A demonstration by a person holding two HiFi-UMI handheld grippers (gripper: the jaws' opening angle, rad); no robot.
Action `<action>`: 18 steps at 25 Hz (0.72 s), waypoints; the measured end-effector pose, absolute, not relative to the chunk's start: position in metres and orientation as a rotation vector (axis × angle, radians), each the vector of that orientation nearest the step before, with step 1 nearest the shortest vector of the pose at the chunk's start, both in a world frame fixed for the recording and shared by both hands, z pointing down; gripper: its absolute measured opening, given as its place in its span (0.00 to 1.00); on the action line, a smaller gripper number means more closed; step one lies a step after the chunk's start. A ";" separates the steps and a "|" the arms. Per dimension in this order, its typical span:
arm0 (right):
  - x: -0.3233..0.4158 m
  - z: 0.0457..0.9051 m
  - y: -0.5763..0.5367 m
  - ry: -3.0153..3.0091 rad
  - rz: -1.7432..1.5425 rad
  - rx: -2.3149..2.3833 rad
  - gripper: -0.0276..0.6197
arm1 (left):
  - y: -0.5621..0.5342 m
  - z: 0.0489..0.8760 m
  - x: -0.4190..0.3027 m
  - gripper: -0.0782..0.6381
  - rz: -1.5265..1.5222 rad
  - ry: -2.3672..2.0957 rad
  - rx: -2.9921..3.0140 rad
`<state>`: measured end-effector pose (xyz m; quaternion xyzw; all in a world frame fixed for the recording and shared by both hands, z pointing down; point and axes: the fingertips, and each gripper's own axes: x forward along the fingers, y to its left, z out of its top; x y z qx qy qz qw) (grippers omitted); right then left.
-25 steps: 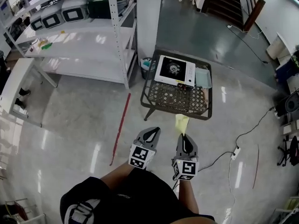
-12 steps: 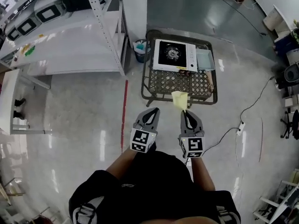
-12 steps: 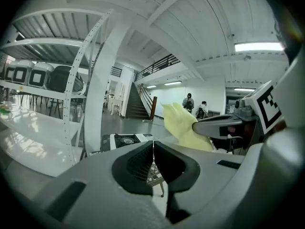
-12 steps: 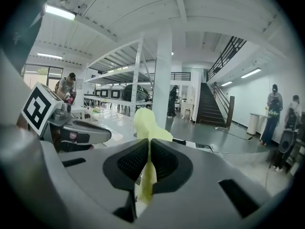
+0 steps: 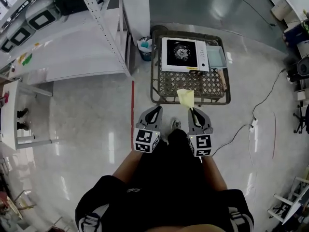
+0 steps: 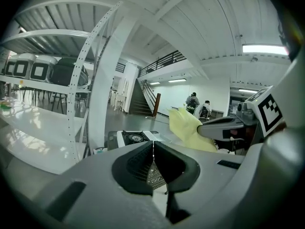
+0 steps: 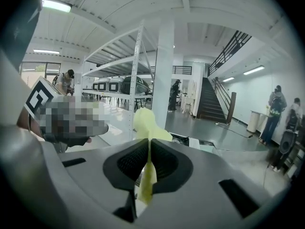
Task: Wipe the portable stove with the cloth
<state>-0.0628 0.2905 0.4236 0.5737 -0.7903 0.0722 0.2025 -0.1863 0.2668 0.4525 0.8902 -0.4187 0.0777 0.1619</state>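
The thin, limp pale-yellow cloth (image 5: 185,96) is pinched by one edge in the right gripper's (image 5: 192,111) closed jaws, and the rest flops loose beyond them. So soft a sheet could slip out or bunch up, leaving the hard grey jaws to scrape the stove. The flat, white, square portable stove (image 5: 184,54), with its round black burner, sits at upper centre of the head view on a black metal lattice table (image 5: 193,85), well apart from both grippers. Its light body might slide under wiping. The left gripper (image 5: 155,109) has its jaws pressed together on nothing.
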 end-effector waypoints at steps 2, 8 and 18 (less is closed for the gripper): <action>-0.062 0.428 0.278 -2.205 0.203 1.601 0.07 | 0.256 0.458 -0.190 0.14 0.230 -1.199 2.527; -0.055 0.445 0.247 -2.202 0.237 1.578 0.07 | 0.226 0.470 -0.192 0.14 0.263 -1.218 2.499; -0.024 0.458 0.168 -2.222 0.279 1.550 0.07 | 0.151 0.482 -0.159 0.14 0.324 -1.208 2.470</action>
